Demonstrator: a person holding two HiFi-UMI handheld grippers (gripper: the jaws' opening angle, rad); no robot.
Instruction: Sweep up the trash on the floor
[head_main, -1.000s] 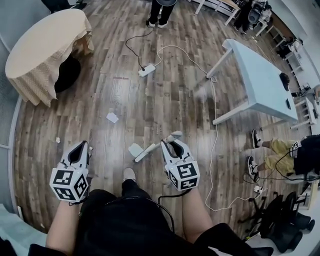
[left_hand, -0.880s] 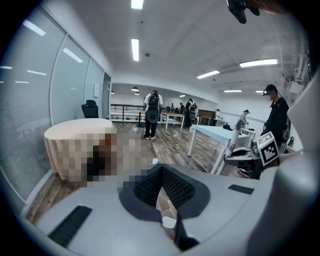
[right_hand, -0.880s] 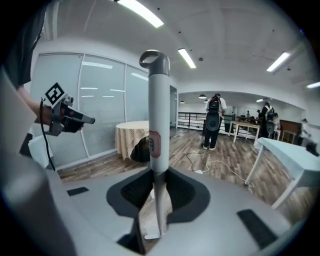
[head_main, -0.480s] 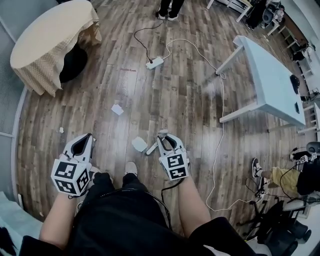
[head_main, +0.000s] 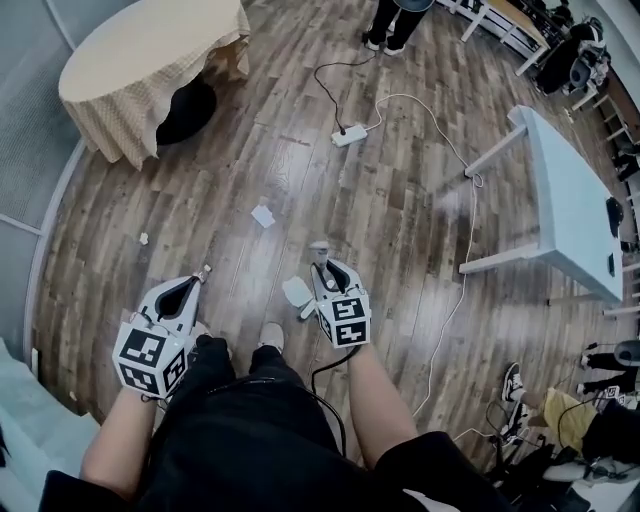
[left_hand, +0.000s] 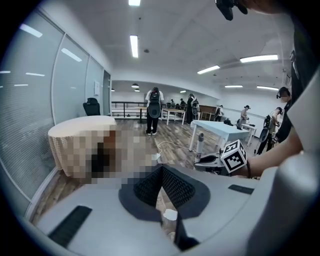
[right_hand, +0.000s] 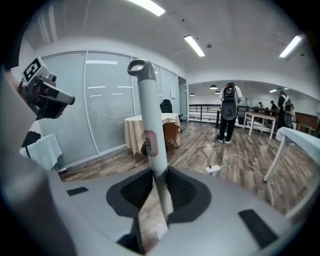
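Observation:
My right gripper (head_main: 325, 268) is shut on a white handle (right_hand: 150, 130) with a grey looped cap, which stands upright between the jaws. In the head view its cap (head_main: 319, 247) shows just beyond the gripper, and a white flat piece (head_main: 296, 292) lies on the floor at its left. My left gripper (head_main: 192, 283) is held low at the left, jaws shut, with nothing seen between them (left_hand: 161, 170). A white paper scrap (head_main: 263, 215) lies on the wood floor ahead. A smaller scrap (head_main: 143, 238) lies further left.
A round table with a beige cloth (head_main: 150, 60) stands at the far left. A power strip (head_main: 350, 133) and white cables run across the floor ahead. A pale blue table (head_main: 575, 200) stands at the right. A person (head_main: 395, 25) stands far ahead. My shoe (head_main: 270, 335) is below.
The white handle has gone from slanted low to the left to upright in my right gripper. Both grippers and the view have swung round to the right over the floor.

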